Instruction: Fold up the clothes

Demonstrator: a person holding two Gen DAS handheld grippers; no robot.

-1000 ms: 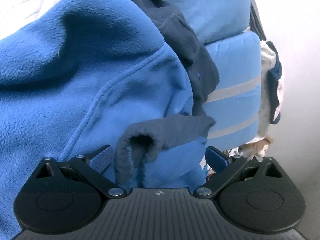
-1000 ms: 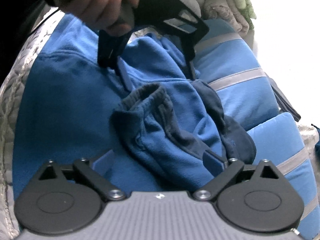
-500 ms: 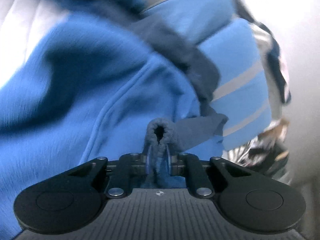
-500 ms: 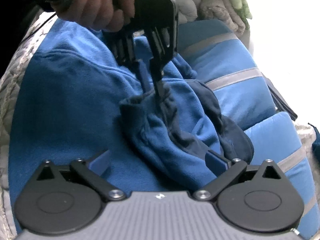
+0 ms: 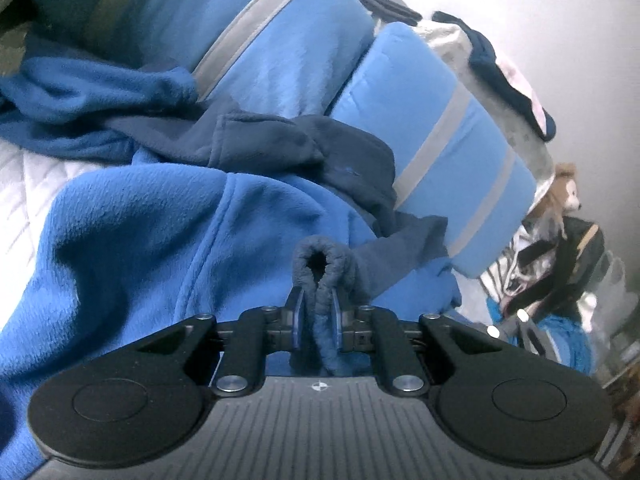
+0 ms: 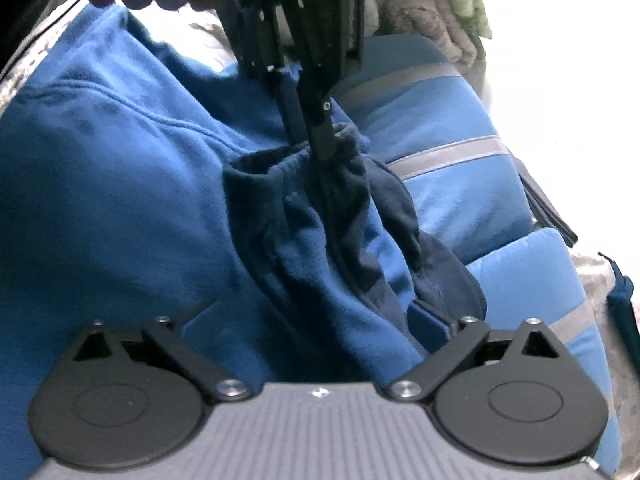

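Blue fleece jacket with dark navy trim [image 6: 120,168] lies spread on the white quilted bed [image 5: 28,184], its far edge against the folded light-blue blanket with grey stripes [image 5: 432,120]. My left gripper [image 5: 316,316] is pinched tight on the navy sleeve cuff [image 5: 320,252], which loops out just beyond the pads. I'd lift it gently and carry the sleeve across the body without dragging the torso. My right gripper [image 6: 316,320] has jaws wide but closing, sleeve fleece between them, not yet pressed.

Pale wall [image 5: 540,20] — quilted white bedding [image 5: 28,184]
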